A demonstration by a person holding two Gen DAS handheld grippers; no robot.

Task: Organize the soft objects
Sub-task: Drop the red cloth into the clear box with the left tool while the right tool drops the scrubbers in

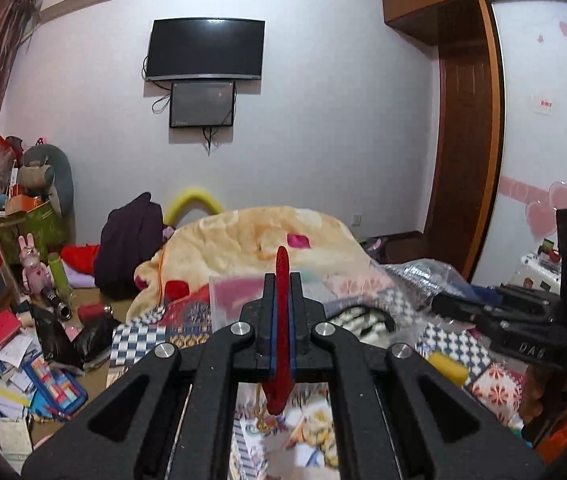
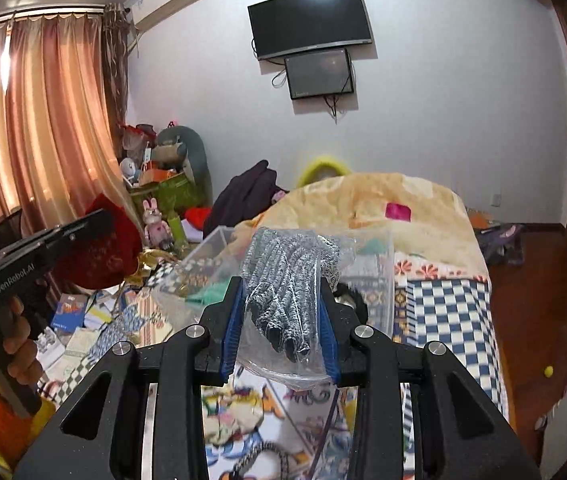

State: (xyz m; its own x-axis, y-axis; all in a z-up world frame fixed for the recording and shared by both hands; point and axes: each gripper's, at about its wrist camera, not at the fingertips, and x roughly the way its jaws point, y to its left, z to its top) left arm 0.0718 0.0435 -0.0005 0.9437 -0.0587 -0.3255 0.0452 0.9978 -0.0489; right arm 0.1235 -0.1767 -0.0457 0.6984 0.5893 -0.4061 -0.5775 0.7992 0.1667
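Observation:
My left gripper (image 1: 282, 280) is shut on a flat red fabric pouch (image 1: 281, 344), seen edge-on, with a gold cord hanging below it; the pouch also shows in the right wrist view (image 2: 101, 248). My right gripper (image 2: 281, 292) is shut on a clear plastic bag holding grey-and-white knitted fabric (image 2: 283, 280). Both are held above the bed. A clear plastic box (image 2: 379, 280) with soft items sits on the bed just behind the right gripper; it also shows in the left wrist view (image 1: 231, 292).
A cream blanket (image 1: 251, 236) is heaped at the bed's far end. A patterned quilt (image 2: 451, 312) covers the bed. The floor at left holds books, boxes and plush toys (image 1: 35, 264). A TV (image 1: 205, 49) hangs on the wall. A wardrobe (image 1: 463, 152) stands at right.

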